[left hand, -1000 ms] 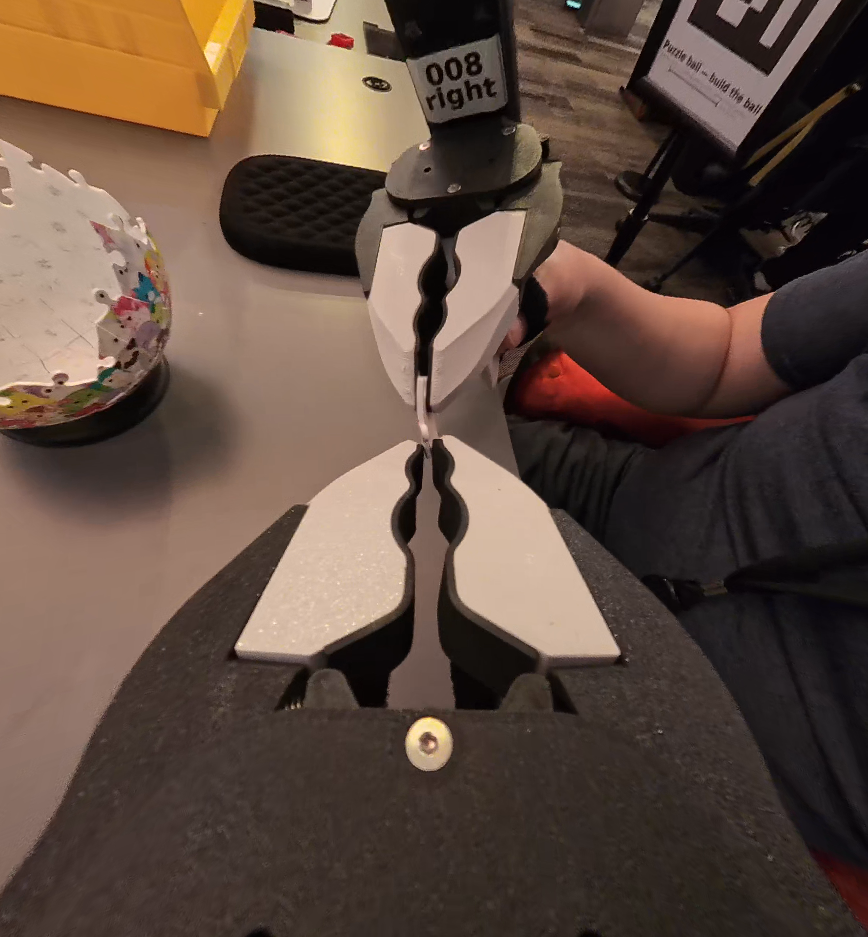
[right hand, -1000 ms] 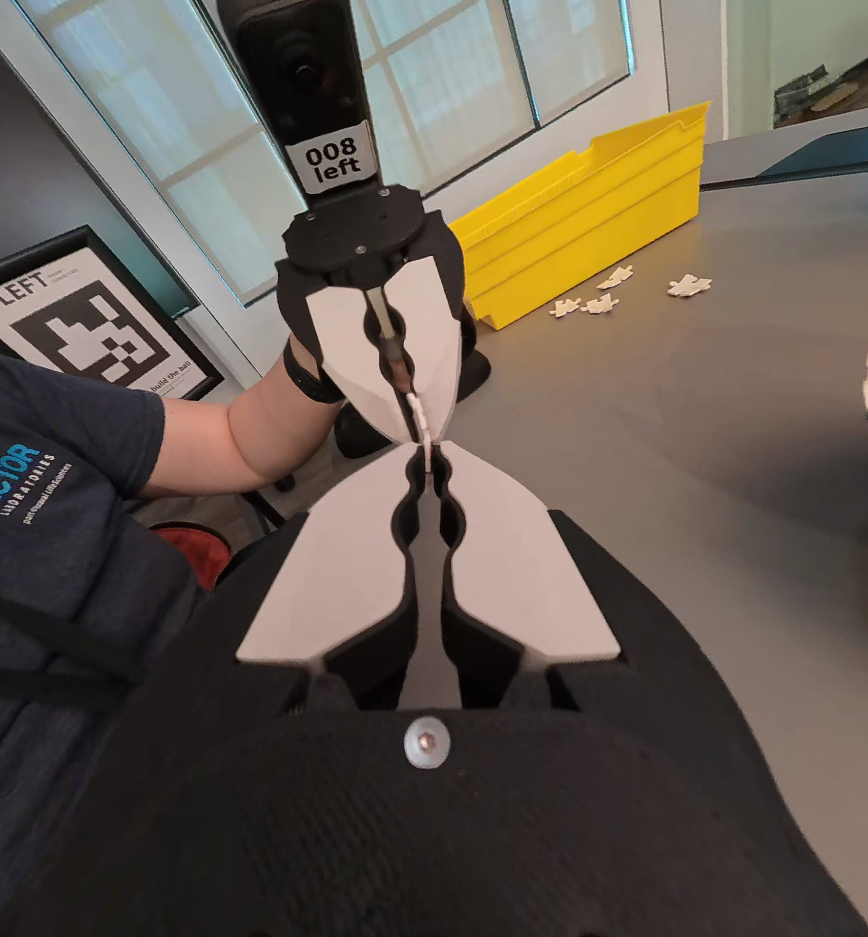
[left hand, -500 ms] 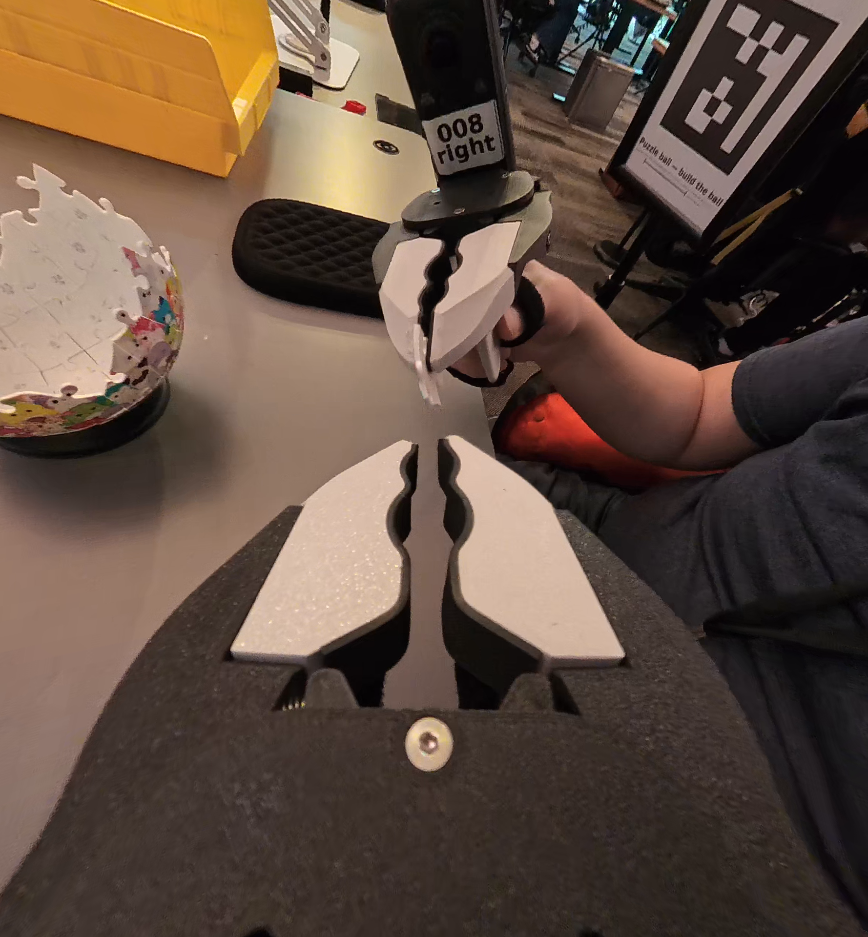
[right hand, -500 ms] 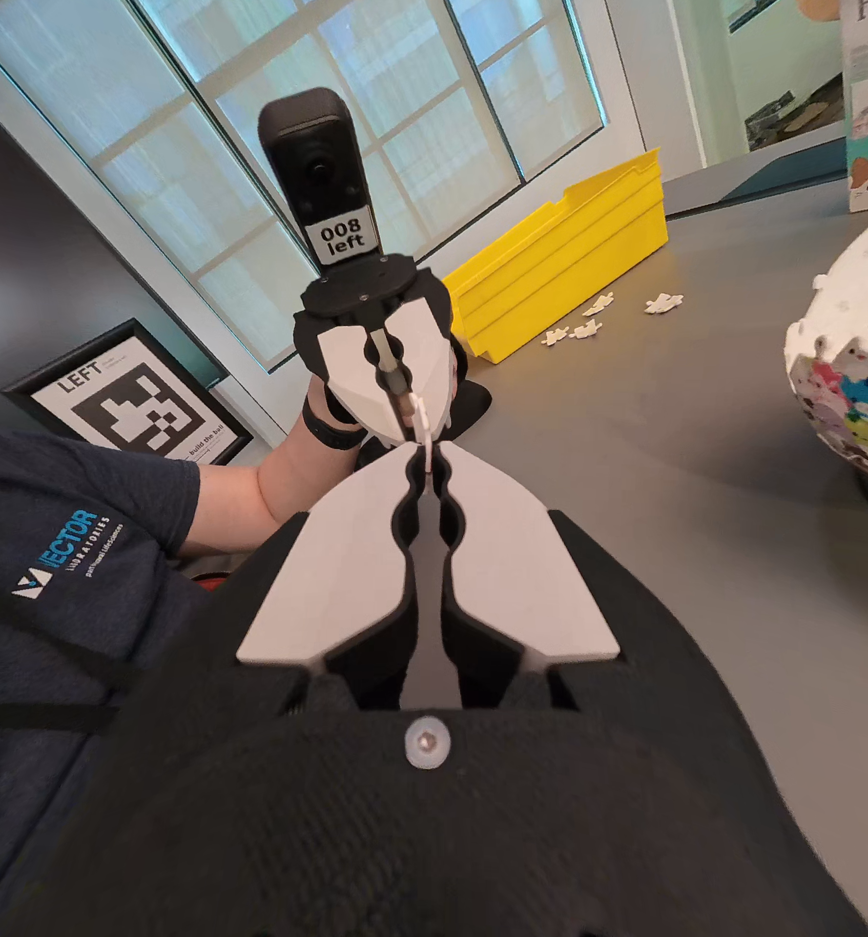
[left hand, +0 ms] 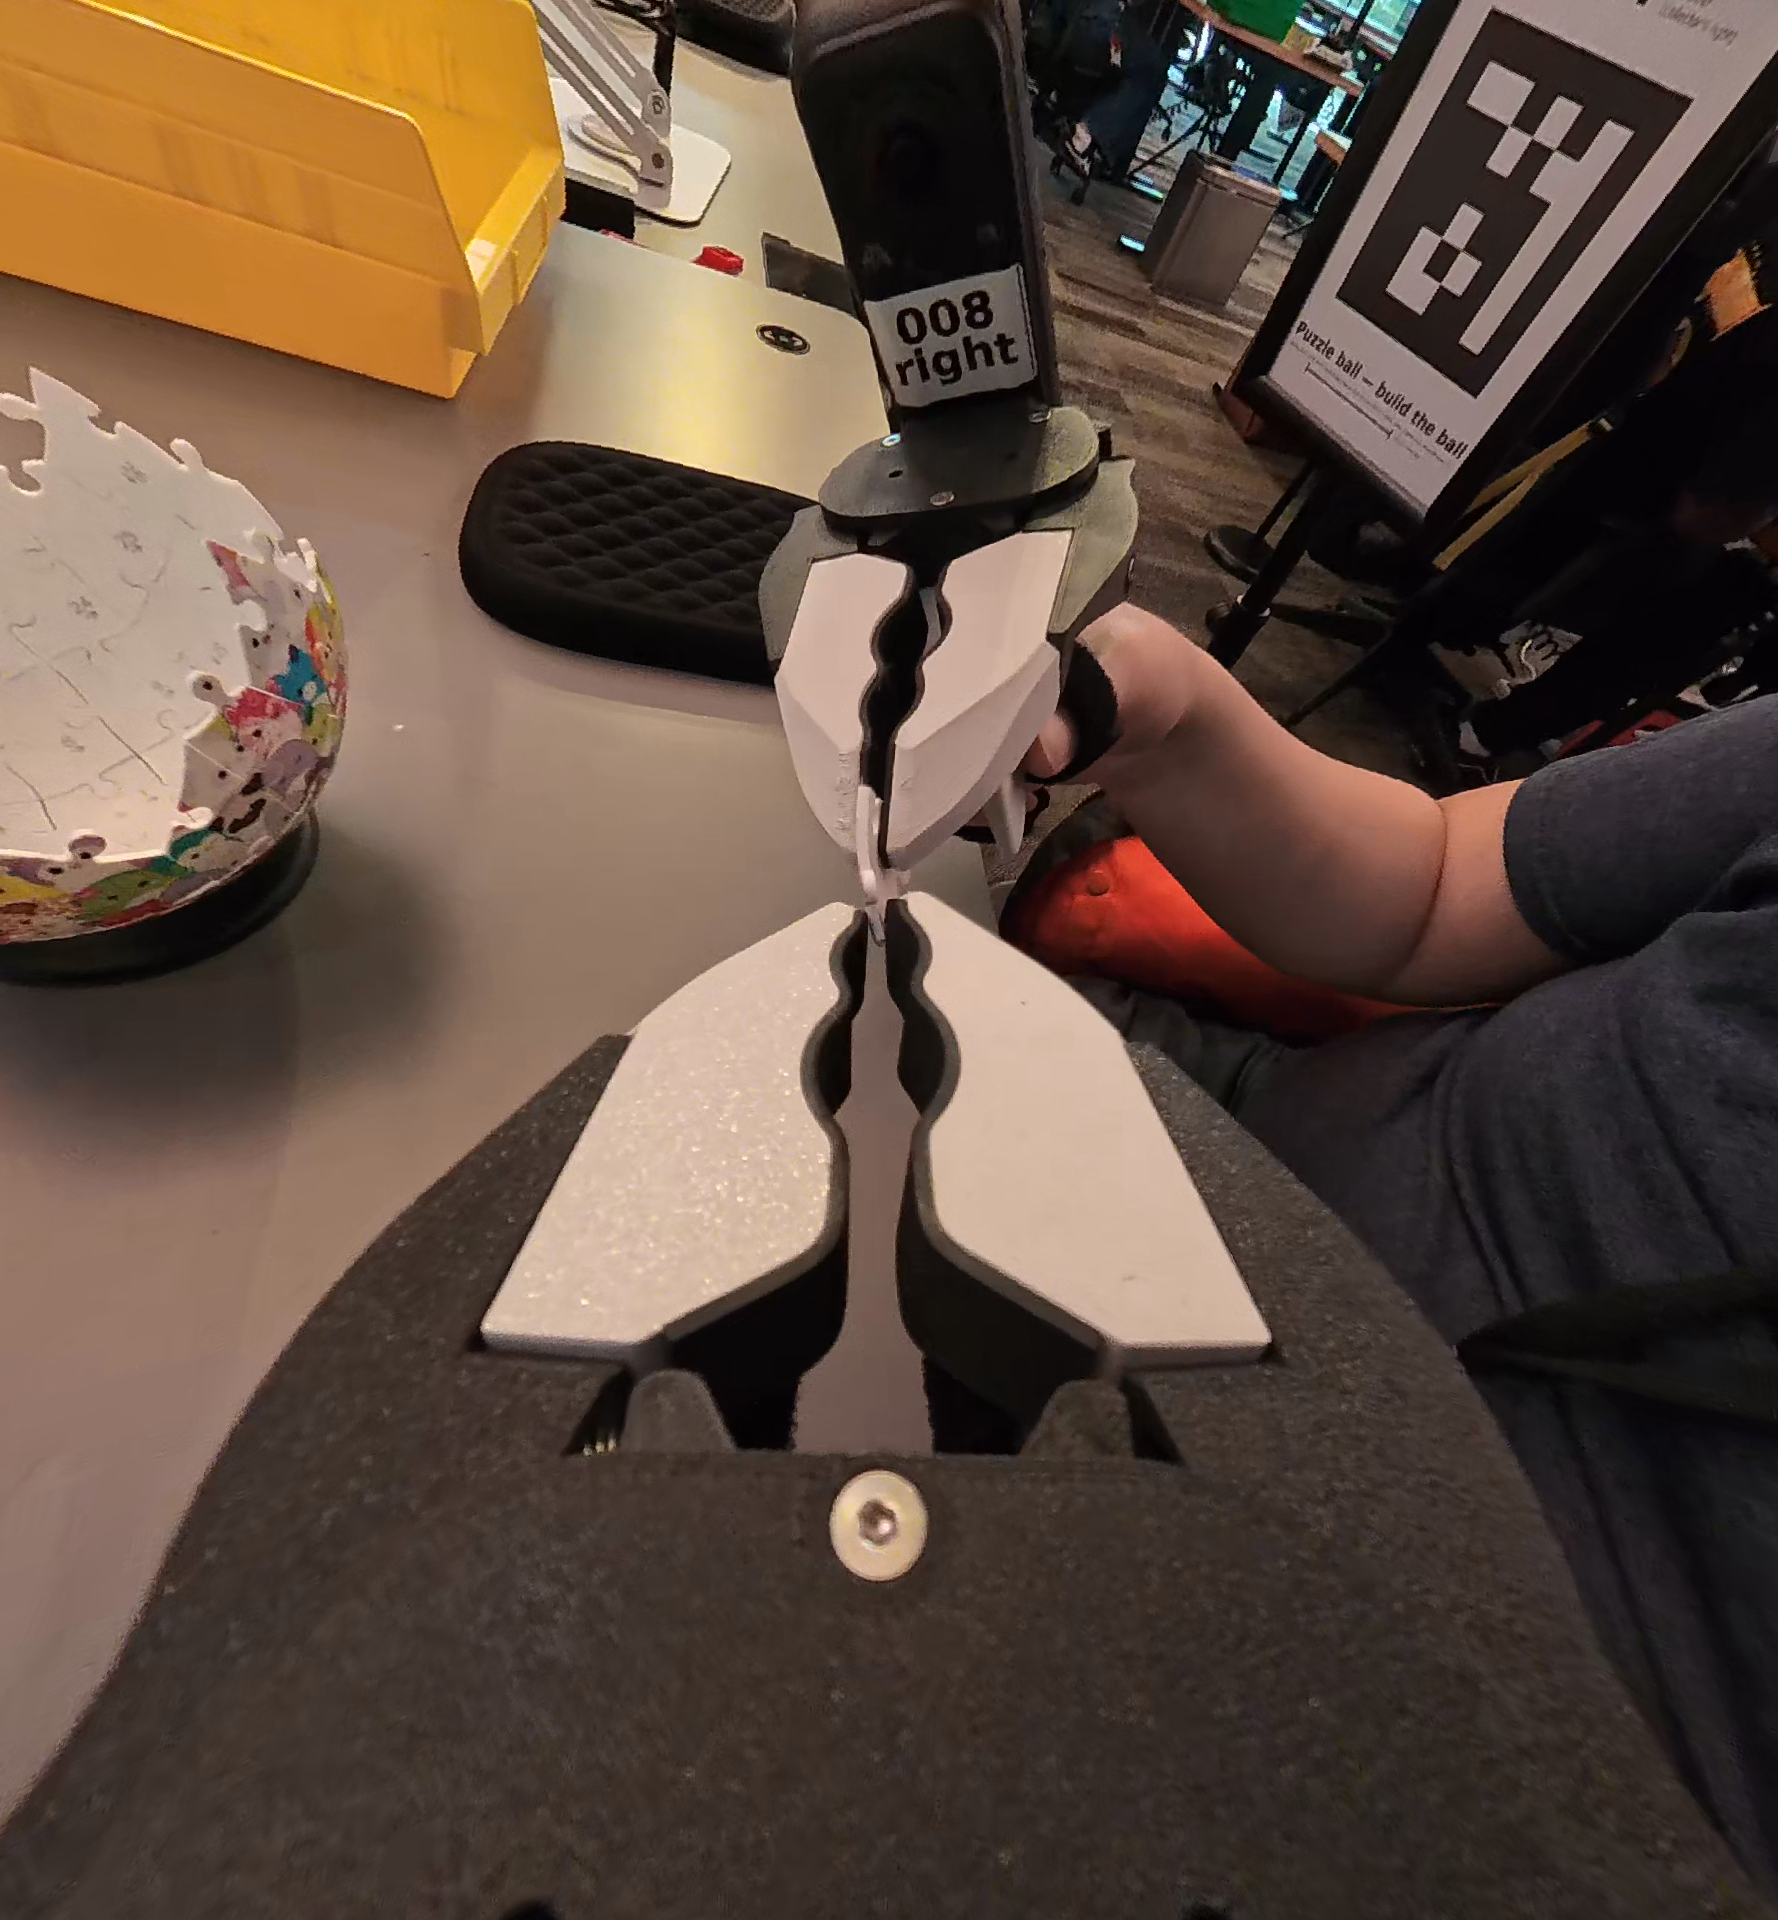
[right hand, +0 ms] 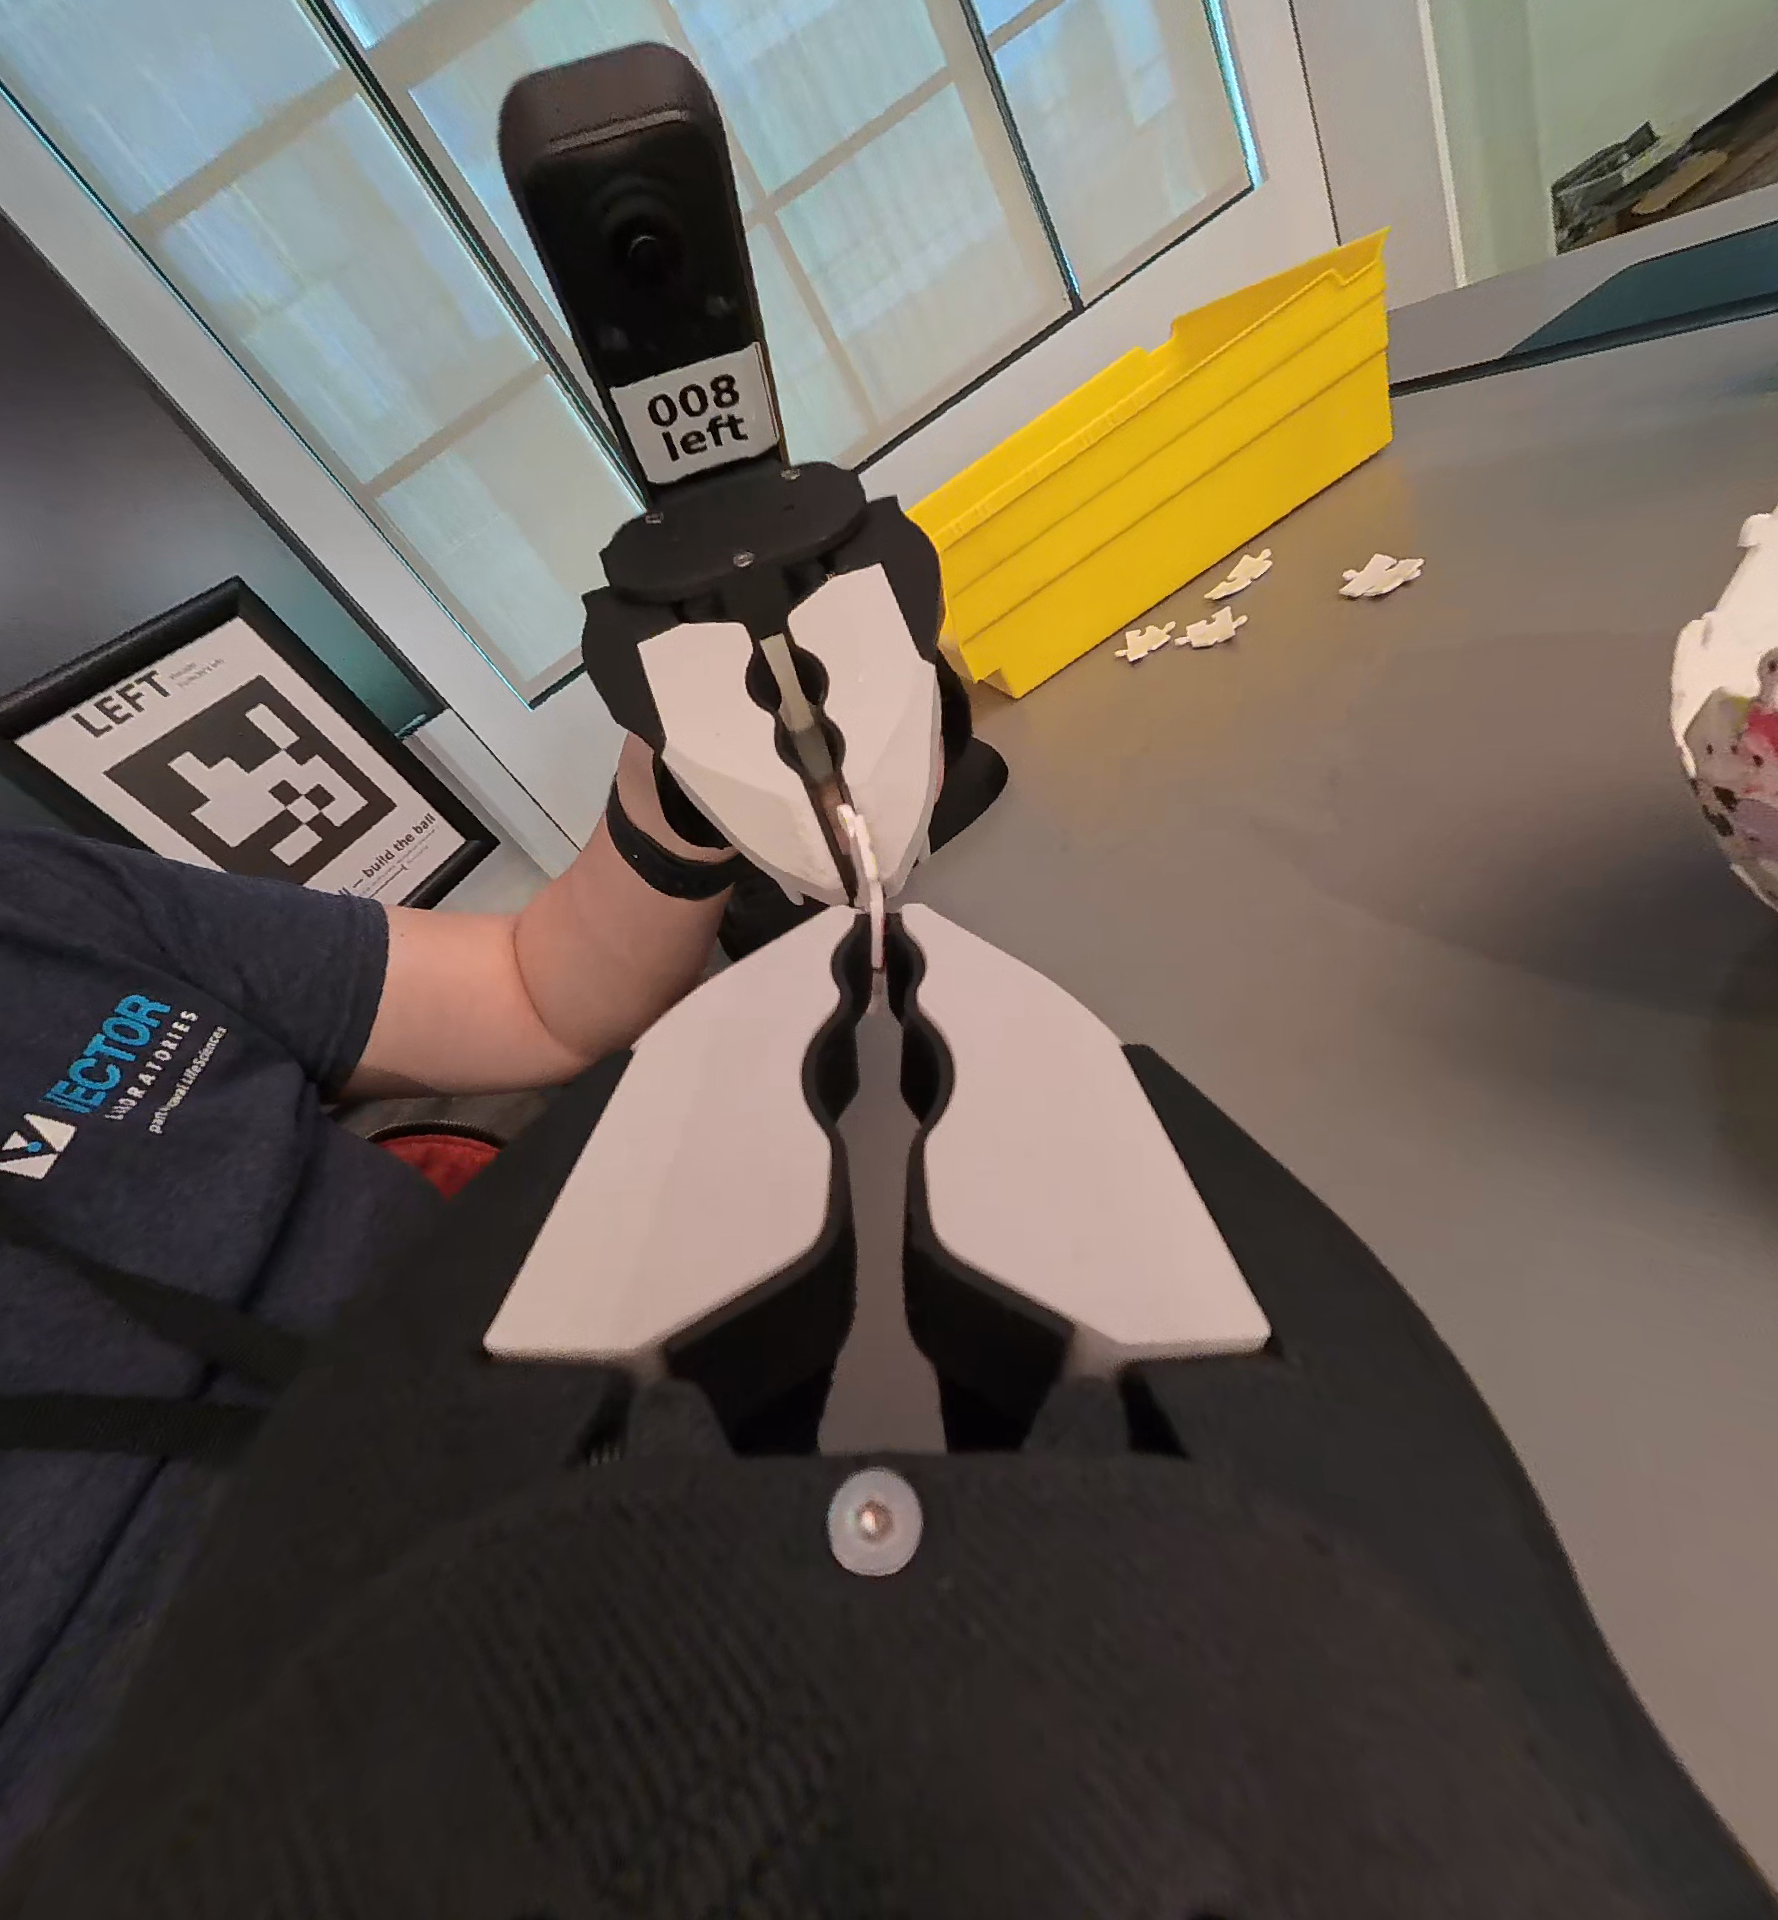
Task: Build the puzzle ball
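The half-built puzzle ball [left hand: 116,707], white inside and colourful outside, sits on a black stand [left hand: 147,925] at the left of the grey table [left hand: 511,862]; its edge also shows in the right wrist view [right hand: 1768,769]. My two grippers meet tip to tip above the table's near edge. A small white puzzle piece [left hand: 872,868] spans between them, edge-on. My right gripper [right hand: 877,930] is shut on one end of the puzzle piece [right hand: 864,862]. My left gripper [left hand: 874,914] is closed on the other end.
A yellow bin [right hand: 1176,520] stands at the back, with loose white pieces [right hand: 1207,623] in front of it. A black quilted pad [left hand: 615,561] lies behind the right gripper. Sign boards [left hand: 1487,208] stand off the table. The person's arms and lap are close by. The half-built puzzle ball [left hand: 116,707] is about 15 cm from both grippers' fingertips.
Half a second ago the right gripper held the piece clear of my left gripper, which was slightly open and empty. Now the tips meet again and the left fingers have closed on the piece.
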### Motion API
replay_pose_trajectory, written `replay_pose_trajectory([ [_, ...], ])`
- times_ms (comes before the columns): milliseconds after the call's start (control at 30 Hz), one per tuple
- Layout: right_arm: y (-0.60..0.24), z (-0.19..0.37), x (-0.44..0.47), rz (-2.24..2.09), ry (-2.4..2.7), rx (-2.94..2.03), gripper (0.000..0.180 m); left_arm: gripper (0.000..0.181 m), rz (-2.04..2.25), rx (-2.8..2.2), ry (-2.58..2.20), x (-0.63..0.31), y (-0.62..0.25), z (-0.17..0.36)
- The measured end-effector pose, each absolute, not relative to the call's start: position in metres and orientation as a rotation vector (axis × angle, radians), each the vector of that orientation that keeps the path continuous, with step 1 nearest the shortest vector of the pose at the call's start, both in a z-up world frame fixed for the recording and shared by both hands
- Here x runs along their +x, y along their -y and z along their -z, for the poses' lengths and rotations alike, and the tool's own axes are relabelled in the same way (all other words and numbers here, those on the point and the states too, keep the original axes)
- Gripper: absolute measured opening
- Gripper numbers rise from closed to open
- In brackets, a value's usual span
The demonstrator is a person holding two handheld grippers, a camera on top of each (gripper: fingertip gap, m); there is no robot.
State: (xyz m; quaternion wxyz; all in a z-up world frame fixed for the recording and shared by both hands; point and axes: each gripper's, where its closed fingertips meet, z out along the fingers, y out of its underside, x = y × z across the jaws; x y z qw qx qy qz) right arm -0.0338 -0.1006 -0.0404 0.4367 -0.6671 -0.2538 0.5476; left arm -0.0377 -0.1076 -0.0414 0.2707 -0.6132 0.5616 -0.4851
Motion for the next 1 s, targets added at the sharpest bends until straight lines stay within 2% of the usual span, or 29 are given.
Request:
replay_pose_trajectory([
  [233, 0.098, 0.035, -0.034, -1.388, 0.596, -1.604, 0.007, 0.002, 1.302, -1.622, -1.417, -0.038, 0.101, 0.035],
  [333, 0.091, 0.027, -0.025, -1.354, 0.518, -1.525, 0.019, 0.002, 1.342, -1.596, -1.305, -0.041, 0.093, 0.024],
  [567, 0.082, 0.018, -0.017, -1.387, 0.286, -1.339, 0.018, 0.002, 1.429, -1.515, -1.102, -0.044, 0.088, 0.008],
  [1000, 0.084, 0.004, -0.031, -1.37, 0.266, -1.23, 0.018, 0.001, 1.532, -1.472, -0.955, -0.04, 0.087, -0.002],
])
